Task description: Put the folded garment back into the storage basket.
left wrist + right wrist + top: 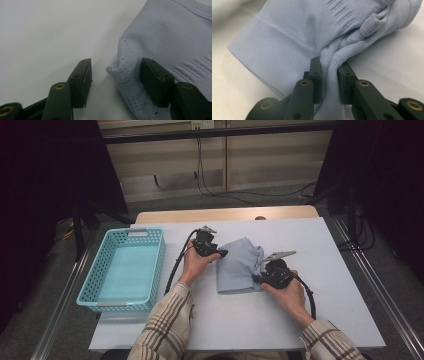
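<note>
Two grips matter: right gripper (329, 82) pinches the cloth (239, 265); left gripper (115, 75), jaws spread, should bite deeper before closing.

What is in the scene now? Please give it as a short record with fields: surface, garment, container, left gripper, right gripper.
surface: white table top
garment: light blue ribbed garment, folded, lying on the table between the two grippers
container: turquoise basket, on the table to the left of the garment, nothing visible inside
left gripper: left gripper, jaws apart around a perforated corner of the garment, one jaw touching the cloth, no pinch yet
right gripper: right gripper, jaws shut on a bunched fold of the garment
</note>
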{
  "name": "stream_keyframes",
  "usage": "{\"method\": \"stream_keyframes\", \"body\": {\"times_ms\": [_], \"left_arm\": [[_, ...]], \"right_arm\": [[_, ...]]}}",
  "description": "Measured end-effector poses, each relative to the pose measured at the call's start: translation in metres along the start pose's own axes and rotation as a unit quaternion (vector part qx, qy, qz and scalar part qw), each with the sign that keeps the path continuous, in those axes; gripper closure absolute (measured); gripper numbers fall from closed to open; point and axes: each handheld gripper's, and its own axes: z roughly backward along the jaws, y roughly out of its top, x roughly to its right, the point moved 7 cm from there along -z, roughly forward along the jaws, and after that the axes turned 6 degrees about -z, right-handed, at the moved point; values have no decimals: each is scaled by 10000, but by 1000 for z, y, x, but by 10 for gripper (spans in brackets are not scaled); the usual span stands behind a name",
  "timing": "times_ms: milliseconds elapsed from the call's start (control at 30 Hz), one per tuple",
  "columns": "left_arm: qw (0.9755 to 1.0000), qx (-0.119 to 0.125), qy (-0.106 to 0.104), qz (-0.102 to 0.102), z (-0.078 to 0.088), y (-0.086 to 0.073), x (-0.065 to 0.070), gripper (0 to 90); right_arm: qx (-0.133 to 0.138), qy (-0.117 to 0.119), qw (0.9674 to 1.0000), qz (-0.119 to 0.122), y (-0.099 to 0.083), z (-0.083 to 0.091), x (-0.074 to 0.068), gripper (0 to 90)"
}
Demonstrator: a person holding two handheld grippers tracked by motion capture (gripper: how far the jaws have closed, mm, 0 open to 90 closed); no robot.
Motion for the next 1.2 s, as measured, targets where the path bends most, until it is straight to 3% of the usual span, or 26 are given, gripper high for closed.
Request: {"method": "stream_keyframes", "body": {"times_ms": [33, 100, 133, 200, 300, 333, 367, 433, 500, 567, 633, 667, 700, 733, 767, 867, 1033, 1100, 1133, 1200], "left_arm": [[10000, 23, -73, -3, -1, 0, 0, 458], [9994, 48, -273, 187, -2, -2, 1, 533], [9992, 119, -299, 219, -3, -1, 2, 578], [9990, 131, -363, 236, -3, -1, 5, 681], [9990, 199, -346, 216, -2, -1, 7, 725], [9979, 258, -545, 241, -2, -2, 8, 739], [9989, 256, -353, 169, -2, -2, 7, 749], [9990, 280, -328, 120, -1, -1, 6, 760], [9989, 298, -291, 197, 2, 0, 8, 766], [9991, 302, -291, 102, 2, 1, 8, 768], [9986, 393, -304, 194, 2, 2, 8, 768], [9977, 428, -490, 168, 2, 3, 9, 768], [9988, 394, -289, 83, 4, 3, 8, 768], [9987, 416, -247, 136, 5, 3, 9, 768], [9988, 421, -254, 40, 7, 4, 9, 768], [9982, 531, -202, 189, 8, 5, 11, 769], [9972, 700, -164, 214, 14, 9, 13, 771], [9973, 691, -159, 179, 19, 10, 14, 772], [9969, 734, -146, 256, 20, 11, 16, 772], [9970, 757, -109, 145, 23, 14, 17, 772]], "right_arm": [[-10, -5, 10000, 29, 0, 0, 0, 771], [-28, -64, 10000, 68, 1, 0, 1, 772], [-63, -78, 9999, -55, 1, 0, -1, 773], [-53, -141, 9999, 65, 1, 0, -1, 777], [-59, -145, 9999, 44, 1, 0, -1, 784], [-55, -137, 9999, 51, 1, 0, -1, 787], [-41, -128, 9999, 28, 1, 0, -1, 789], [21, -128, 9999, -60, 1, 1, -3, 793], [26, -98, 9999, -116, 0, 1, -4, 794], [117, -145, 9998, 3, 3, 2, -3, 797], [114, -153, 9998, 14, 2, 2, -3, 798], [148, -113, 9998, -18, 3, 4, -5, 799], [148, -113, 9998, -18, 3, 4, -5, 799], [152, -115, 9998, 10, 3, 5, -5, 799], [171, -104, 9998, -34, 3, 6, -7, 799], [261, -147, 9995, 39, 5, 9, -8, 800], [356, -144, 9993, 28, 8, 14, -10, 801], [400, -126, 9990, -144, 9, 20, -14, 801], [517, -111, 9986, 13, 12, 20, -13, 801], [531, -96, 9985, -11, 12, 22, -15, 802]]}}
